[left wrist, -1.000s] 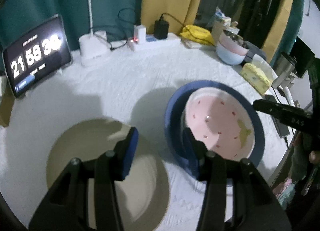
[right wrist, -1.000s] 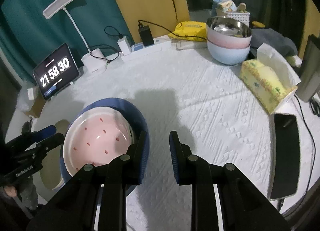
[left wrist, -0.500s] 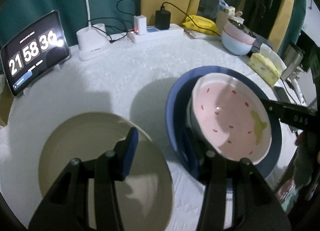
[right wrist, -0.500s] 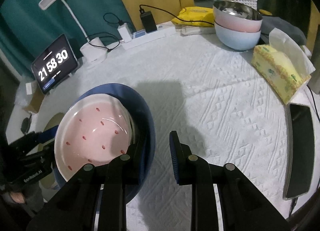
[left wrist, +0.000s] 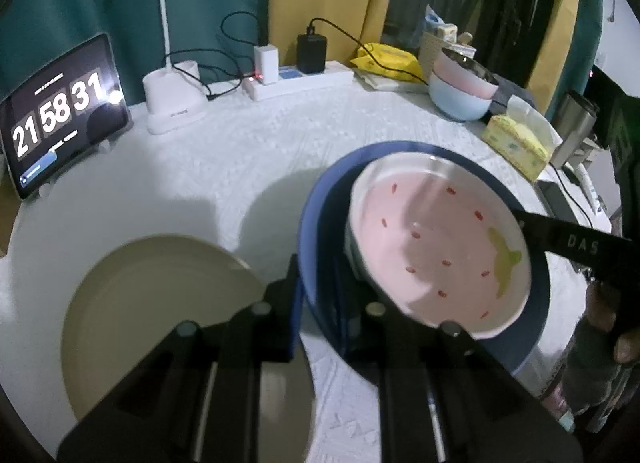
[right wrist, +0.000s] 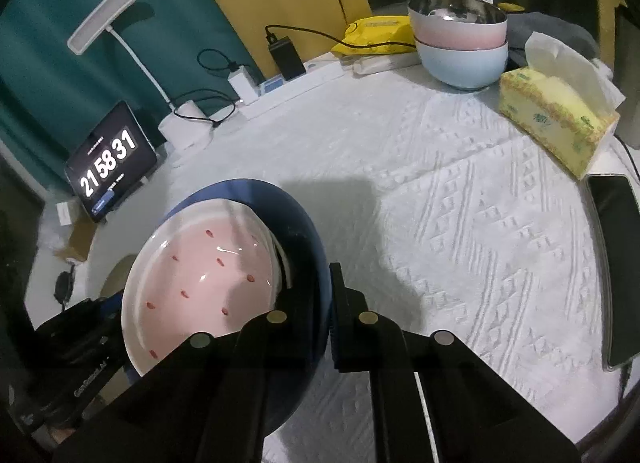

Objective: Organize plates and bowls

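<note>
A blue plate [left wrist: 310, 223] carries a pink bowl [left wrist: 432, 247] with red specks, seen tilted. My left gripper [left wrist: 320, 303] is closing tight on the plate's left rim, one pad on each side of it. In the right wrist view my right gripper [right wrist: 324, 303] is clamped the same way on the opposite rim of the blue plate [right wrist: 298, 223], with the pink bowl [right wrist: 200, 275] just beyond. Each gripper shows in the other's view: the right gripper [left wrist: 560, 237], the left gripper [right wrist: 92, 327]. A beige plate [left wrist: 152, 303] lies flat on the table, below and left of the left gripper.
Stacked bowls [right wrist: 460, 43] stand at the back right, with a yellow tissue box [right wrist: 556, 123] and a phone [right wrist: 616, 263] along the right edge. A tablet clock [left wrist: 60, 119], a lamp base [left wrist: 172, 103] and a power strip [left wrist: 296, 79] line the back.
Both pairs of jaws have closed onto the blue plate's rim. The plate and bowl now look larger and nearer in both views.
</note>
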`<state>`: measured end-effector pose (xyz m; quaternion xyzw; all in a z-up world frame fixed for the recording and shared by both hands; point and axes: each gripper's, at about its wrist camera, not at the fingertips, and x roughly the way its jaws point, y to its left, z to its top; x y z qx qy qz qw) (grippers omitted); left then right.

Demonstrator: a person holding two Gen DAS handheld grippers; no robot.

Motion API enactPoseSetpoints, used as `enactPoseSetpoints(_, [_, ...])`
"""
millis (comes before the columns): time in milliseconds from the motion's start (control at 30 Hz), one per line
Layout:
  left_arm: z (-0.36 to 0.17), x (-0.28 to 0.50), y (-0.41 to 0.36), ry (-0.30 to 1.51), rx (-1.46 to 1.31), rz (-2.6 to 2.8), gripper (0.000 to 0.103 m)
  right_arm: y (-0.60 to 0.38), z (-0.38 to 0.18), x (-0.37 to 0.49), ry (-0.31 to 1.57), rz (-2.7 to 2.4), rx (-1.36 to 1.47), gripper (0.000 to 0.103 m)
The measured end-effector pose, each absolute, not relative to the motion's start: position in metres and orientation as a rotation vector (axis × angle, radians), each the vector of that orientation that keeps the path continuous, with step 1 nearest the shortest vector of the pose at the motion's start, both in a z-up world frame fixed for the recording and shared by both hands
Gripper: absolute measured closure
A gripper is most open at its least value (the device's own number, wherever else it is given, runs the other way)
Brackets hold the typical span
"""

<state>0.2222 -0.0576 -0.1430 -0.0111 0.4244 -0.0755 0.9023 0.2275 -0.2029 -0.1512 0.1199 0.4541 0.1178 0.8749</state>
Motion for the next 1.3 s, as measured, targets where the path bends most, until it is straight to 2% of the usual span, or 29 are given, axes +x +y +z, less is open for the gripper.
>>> enactPoseSetpoints(533, [-0.115, 0.21, -0.053, 0.815, -0.053, -0.189, 0.091, -0.203, -0.116, 0.214, 0.888, 0.217, 0.223, 0.094])
enactPoseSetpoints(967, [-0.081, 0.189, -0.003, 0.732, -0.097, -0.132, 0.091, -0.153, -0.072, 0.209, 0.817, 0.281, 0.154, 0.094])
enactPoseSetpoints(1300, [-0.083, 0.172, 0.048, 0.741, -0.132, -0.052, 0.091, -0.099, -0.073, 0.214, 0.838, 0.362, 0.119, 0.094])
